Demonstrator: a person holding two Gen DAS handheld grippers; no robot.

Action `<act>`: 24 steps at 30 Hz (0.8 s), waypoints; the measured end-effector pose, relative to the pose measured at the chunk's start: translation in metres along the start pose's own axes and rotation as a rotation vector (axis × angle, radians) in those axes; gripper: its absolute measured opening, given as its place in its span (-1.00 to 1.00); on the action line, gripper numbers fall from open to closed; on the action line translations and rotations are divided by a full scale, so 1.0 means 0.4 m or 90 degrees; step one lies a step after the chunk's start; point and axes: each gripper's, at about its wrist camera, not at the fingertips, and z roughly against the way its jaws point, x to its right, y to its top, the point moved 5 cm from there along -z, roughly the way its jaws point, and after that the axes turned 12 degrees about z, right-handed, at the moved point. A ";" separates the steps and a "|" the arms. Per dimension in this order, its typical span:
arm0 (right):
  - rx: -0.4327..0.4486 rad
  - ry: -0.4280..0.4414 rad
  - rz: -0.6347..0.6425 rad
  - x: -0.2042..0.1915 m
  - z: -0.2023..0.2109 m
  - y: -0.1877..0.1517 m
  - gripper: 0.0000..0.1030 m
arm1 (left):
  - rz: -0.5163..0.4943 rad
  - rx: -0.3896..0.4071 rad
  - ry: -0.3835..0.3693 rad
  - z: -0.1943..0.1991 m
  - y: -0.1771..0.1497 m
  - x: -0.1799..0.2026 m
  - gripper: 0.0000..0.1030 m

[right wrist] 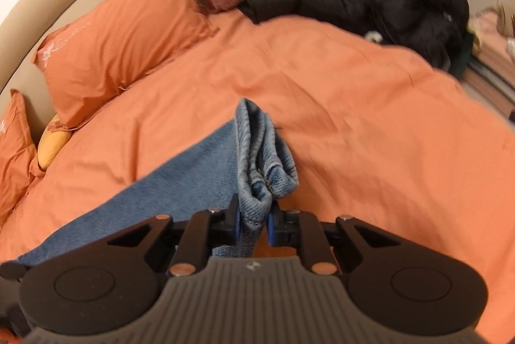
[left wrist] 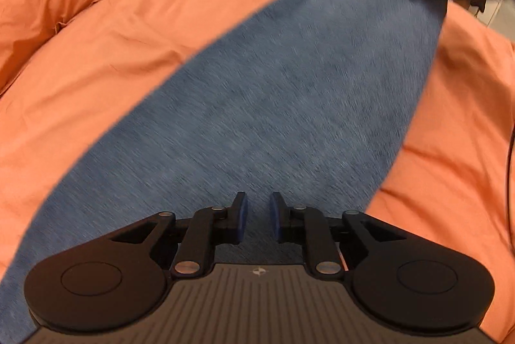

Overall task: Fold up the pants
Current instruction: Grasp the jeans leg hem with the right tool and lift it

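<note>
Orange bed (right wrist: 354,105); pants (right wrist: 260,157) between right gripper (right wrist: 252,220)

No word, number or brand name can be read anywhere from where I stand. The only sign is a small pale four-pointed emblem (left wrist: 260,271) moulded into the ribbed grey housing just behind the jaws of the left gripper, with the same emblem (right wrist: 251,267) behind the jaws of the right one. The nearer orange pillow (right wrist: 119,41), far ahead and left of the right jaws, carries a faint whitish print too blurred to make out.
</note>
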 end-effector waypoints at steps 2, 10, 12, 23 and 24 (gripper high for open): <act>0.010 0.001 0.013 -0.026 0.022 0.014 -0.81 | 0.024 -0.001 -0.007 -0.020 -0.007 0.004 -0.69; 0.036 0.015 0.093 -0.158 0.112 0.085 -0.82 | 0.047 0.013 -0.044 0.009 -0.029 0.019 -0.70; 0.033 0.013 0.113 -0.188 0.119 0.096 -0.82 | 0.027 0.015 -0.051 0.016 -0.053 0.037 -0.82; 0.055 0.056 0.177 -0.341 0.196 0.090 -0.82 | 0.058 0.010 -0.114 0.076 -0.131 0.005 -0.75; 0.057 0.065 0.185 -0.371 0.205 0.090 -0.82 | 0.059 0.012 -0.110 0.096 -0.143 -0.011 -0.74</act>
